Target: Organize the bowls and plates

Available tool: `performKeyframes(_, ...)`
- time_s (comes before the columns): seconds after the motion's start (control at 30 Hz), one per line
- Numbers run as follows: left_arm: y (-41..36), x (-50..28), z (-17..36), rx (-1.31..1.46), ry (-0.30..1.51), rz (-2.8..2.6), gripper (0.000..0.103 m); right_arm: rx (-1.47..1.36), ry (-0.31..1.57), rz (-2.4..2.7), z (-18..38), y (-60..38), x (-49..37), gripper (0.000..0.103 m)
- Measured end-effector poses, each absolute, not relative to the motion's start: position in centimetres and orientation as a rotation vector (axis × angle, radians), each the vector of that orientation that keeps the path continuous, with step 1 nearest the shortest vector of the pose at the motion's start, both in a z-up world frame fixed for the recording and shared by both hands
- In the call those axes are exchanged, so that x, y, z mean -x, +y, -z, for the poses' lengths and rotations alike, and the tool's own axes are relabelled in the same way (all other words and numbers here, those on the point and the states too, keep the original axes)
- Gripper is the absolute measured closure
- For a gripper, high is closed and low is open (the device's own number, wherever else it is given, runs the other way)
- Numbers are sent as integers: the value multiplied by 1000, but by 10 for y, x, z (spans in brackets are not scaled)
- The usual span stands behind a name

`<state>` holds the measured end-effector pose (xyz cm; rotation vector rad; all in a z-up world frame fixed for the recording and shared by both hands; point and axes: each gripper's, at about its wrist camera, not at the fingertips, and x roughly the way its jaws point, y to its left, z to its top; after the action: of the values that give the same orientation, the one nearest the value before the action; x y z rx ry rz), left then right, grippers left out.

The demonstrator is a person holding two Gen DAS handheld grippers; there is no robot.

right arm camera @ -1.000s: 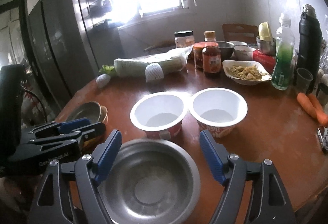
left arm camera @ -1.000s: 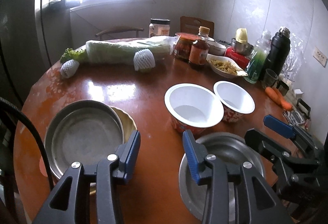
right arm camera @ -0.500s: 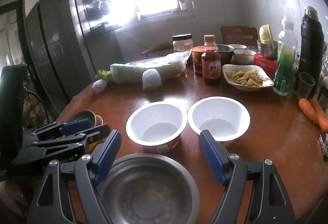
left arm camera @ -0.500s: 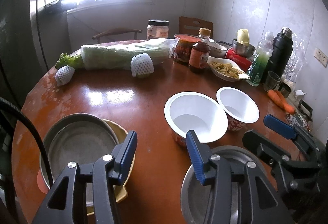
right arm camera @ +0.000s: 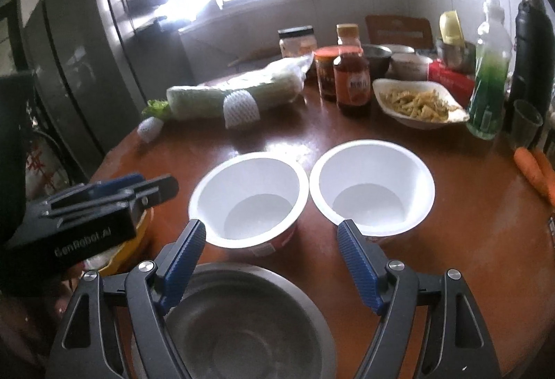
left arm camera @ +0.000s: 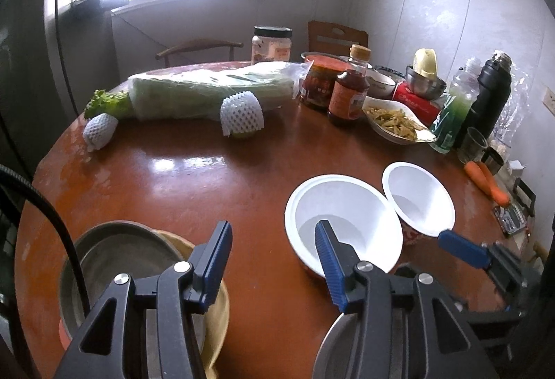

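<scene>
Two white paper bowls stand upright, mouths up, side by side near the middle of the round brown table [left arm camera: 194,184] — the left bowl [right arm camera: 248,198] and the right bowl [right arm camera: 373,184], rims touching or nearly so. Being round, they have no long axis; the pair runs left to right across the right wrist view. Nearer the camera, a steel bowl [right arm camera: 242,320] sits upright at the table's near edge, just in front of the left paper bowl. Off to the left, a steel plate [left arm camera: 118,261] lies flat on a yellow dish [left arm camera: 215,320].

The right gripper [right arm camera: 272,261] hangs above the steel bowl, jaws spread wide with nothing between the pads. The left gripper [left arm camera: 274,261] hovers over bare table between the stacked plate and the steel bowl; its jaws have just been opening and stand partly apart — empty.

Farther back lie a wrapped cabbage [left arm camera: 208,94], a sauce bottle [left arm camera: 348,91] and a dish of food [left arm camera: 395,122].
</scene>
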<state>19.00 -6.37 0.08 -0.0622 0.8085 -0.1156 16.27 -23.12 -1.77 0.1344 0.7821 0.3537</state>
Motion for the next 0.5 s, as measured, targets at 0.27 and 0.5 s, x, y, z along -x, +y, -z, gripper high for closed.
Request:
performKeyframes(0.27,-74,-213,13,61,862,131,54,-153,836,-384,28,-230,-176,31)
performKeyframes(0.5,-76,-220,18,71,877,150,54,-131,849,-407,32,-224,-182,49)
